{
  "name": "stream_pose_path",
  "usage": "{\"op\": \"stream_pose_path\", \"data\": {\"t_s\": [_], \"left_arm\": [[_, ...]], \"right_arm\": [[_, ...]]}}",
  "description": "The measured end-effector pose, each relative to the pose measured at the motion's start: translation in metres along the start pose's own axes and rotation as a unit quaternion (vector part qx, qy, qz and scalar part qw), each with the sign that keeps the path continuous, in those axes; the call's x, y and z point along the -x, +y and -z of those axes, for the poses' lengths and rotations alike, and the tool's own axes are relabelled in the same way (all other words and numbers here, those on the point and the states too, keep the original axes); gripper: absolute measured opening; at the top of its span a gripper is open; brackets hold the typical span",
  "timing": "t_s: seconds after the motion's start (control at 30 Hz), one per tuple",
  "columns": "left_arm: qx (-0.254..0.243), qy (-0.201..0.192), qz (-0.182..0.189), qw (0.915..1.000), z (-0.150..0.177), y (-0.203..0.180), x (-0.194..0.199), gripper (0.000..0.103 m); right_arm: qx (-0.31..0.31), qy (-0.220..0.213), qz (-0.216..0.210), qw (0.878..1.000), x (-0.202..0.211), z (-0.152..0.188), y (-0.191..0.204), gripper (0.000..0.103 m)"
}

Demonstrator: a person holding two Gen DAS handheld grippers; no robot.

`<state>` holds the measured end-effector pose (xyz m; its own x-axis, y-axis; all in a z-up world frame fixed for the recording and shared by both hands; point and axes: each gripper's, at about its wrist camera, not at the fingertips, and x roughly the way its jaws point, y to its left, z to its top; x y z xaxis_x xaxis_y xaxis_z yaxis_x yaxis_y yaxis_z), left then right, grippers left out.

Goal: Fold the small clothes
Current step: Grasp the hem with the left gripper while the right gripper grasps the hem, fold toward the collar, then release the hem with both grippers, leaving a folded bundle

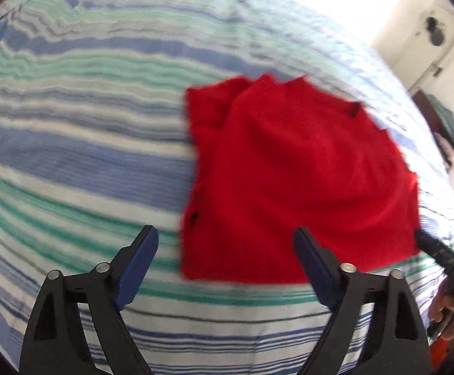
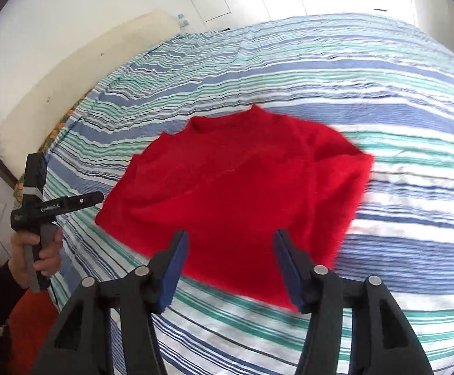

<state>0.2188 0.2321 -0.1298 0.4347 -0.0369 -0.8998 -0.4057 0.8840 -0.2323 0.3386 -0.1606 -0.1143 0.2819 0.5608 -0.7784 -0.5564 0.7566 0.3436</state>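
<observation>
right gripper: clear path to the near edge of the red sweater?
Probably yes. The right gripper is open and empty, just above the near edge of the red sweater, with only striped bedsheet around. The left gripper is off to the side, not between.

The right gripper (image 2: 230, 247), jaws apart and empty, hangs over a folded red sweater (image 2: 236, 187) on a striped bedspread (image 2: 383, 93).
</observation>
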Motion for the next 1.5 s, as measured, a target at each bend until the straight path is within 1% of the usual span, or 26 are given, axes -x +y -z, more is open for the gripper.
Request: {"op": "stream_pose_path", "data": {"t_s": [0.07,0.13,0.17,0.23,0.33,0.37,0.43,0.47,0.5,0.53,0.57,0.63,0.7,0.77,0.83,0.9,0.93,1.0,1.07,1.1,1.13,1.2,1.27,1.33,1.4,1.5], "left_arm": [[0.043,0.008,0.026,0.9987,-0.001,0.021,0.006,0.080],[0.062,-0.009,0.054,0.9966,-0.007,0.027,0.015,0.083],[0.063,-0.015,0.063,0.9959,-0.013,0.028,0.017,0.087],[0.042,-0.016,0.068,0.9967,-0.027,0.019,0.007,0.090],[0.049,0.018,0.026,0.9983,-0.046,0.015,-0.034,0.090],[0.066,0.029,0.007,0.9974,-0.054,0.014,-0.051,0.084],[0.064,0.021,-0.015,0.9976,-0.050,0.007,-0.052,0.066],[0.042,0.021,-0.013,0.9988,-0.051,-0.002,-0.051,0.022],[0.026,0.038,-0.008,0.9989,-0.053,-0.011,-0.049,0.006],[0.023,0.030,-0.027,0.9989,-0.056,-0.022,-0.038,0.006],[0.017,0.015,-0.022,0.9995,-0.060,-0.033,-0.023,0.006],[0.001,-0.016,0.008,0.9998,-0.066,-0.064,0.009,0.006],[-0.033,-0.050,0.027,0.9978,-0.073,-0.113,0.039,0.006],[-0.070,-0.070,0.045,0.9940,-0.074,-0.167,0.053,0.006],[-0.114,-0.082,0.062,0.9882,-0.066,-0.228,0.049,0.006],[-0.144,-0.072,0.080,0.9837,-0.050,-0.274,0.029,0.010],[-0.159,-0.056,0.088,0.9819,-0.039,-0.296,0.011,0.013],[-0.177,0.013,0.098,0.9792,-0.013,-0.326,-0.039,0.028],[-0.188,0.072,0.071,0.9769,0.010,-0.337,-0.068,0.028],[-0.194,0.071,0.061,0.9765,0.021,-0.337,-0.065,0.033],[-0.204,0.057,0.069,0.9749,0.030,-0.333,-0.052,0.038],[-0.214,0.030,0.101,0.9711,0.041,-0.312,-0.019,0.068],[-0.204,-0.017,0.099,0.9739,0.049,-0.271,0.018,0.086],[-0.180,-0.046,0.065,0.9804,0.055,-0.220,0.042,0.089],[-0.131,-0.049,0.023,0.9899,0.062,-0.160,0.046,0.088],[-0.041,-0.044,-0.002,0.9982,0.080,-0.085,0.046,0.085]], "right_arm": [[-0.024,0.058,0.033,0.997,-0.032,0.020,-0.022,0.054],[-0.037,0.020,0.021,0.999,-0.019,0.026,-0.025,0.051],[-0.046,0.018,0.028,0.998,-0.009,0.026,-0.021,0.051],[-0.054,0.004,0.029,0.998,0.013,0.028,-0.013,0.055],[-0.055,-0.031,0.019,0.998,0.043,0.039,0.002,0.059],[-0.056,-0.035,0.018,0.998,0.048,0.044,0.006,0.059],[-0.059,-0.041,0.023,0.997,0.057,0.058,0.009,0.059],[-0.062,-0.044,0.027,0.997,0.061,0.066,0.010,0.059],[-0.065,-0.046,0.031,0.996,0.063,0.073,0.011,0.059],[-0.071,-0.049,0.037,0.996,0.068,0.083,0.010,0.059],[-0.076,-0.052,0.041,0.995,0.070,0.090,0.010,0.059],[-0.089,-0.062,0.040,0.993,0.083,0.104,-0.001,0.059],[-0.092,-0.074,0.044,0.992,0.093,0.109,-0.016,0.059],[-0.093,-0.089,0.058,0.990,0.098,0.107,-0.026,0.059],[-0.107,-0.110,0.061,0.986,0.105,0.104,-0.036,0.059],[-0.125,-0.125,0.064,0.982,0.112,0.103,-0.045,0.059],[-0.134,-0.129,0.064,0.980,0.115,0.105,-0.049,0.059],[-0.145,-0.133,0.068,0.978,0.122,0.110,-0.059,0.059],[-0.157,-0.131,0.073,0.976,0.125,0.113,-0.067,0.059],[-0.164,-0.130,0.074,0.975,0.127,0.115,-0.072,0.059],[-0.174,-0.130,0.079,0.973,0.128,0.117,-0.077,0.059],[-0.193,-0.134,0.087,0.968,0.133,0.121,-0.086,0.064],[-0.212,-0.141,0.084,0.963,0.135,0.122,-0.092,0.069],[-0.217,-0.137,0.077,0.964,0.132,0.119,-0.093,0.069],[-0.221,-0.127,0.053,0.965,0.126,0.110,-0.086,0.069],[-0.215,-0.118,-0.051,0.968,0.107,0.083,-0.055,0.069]]}}
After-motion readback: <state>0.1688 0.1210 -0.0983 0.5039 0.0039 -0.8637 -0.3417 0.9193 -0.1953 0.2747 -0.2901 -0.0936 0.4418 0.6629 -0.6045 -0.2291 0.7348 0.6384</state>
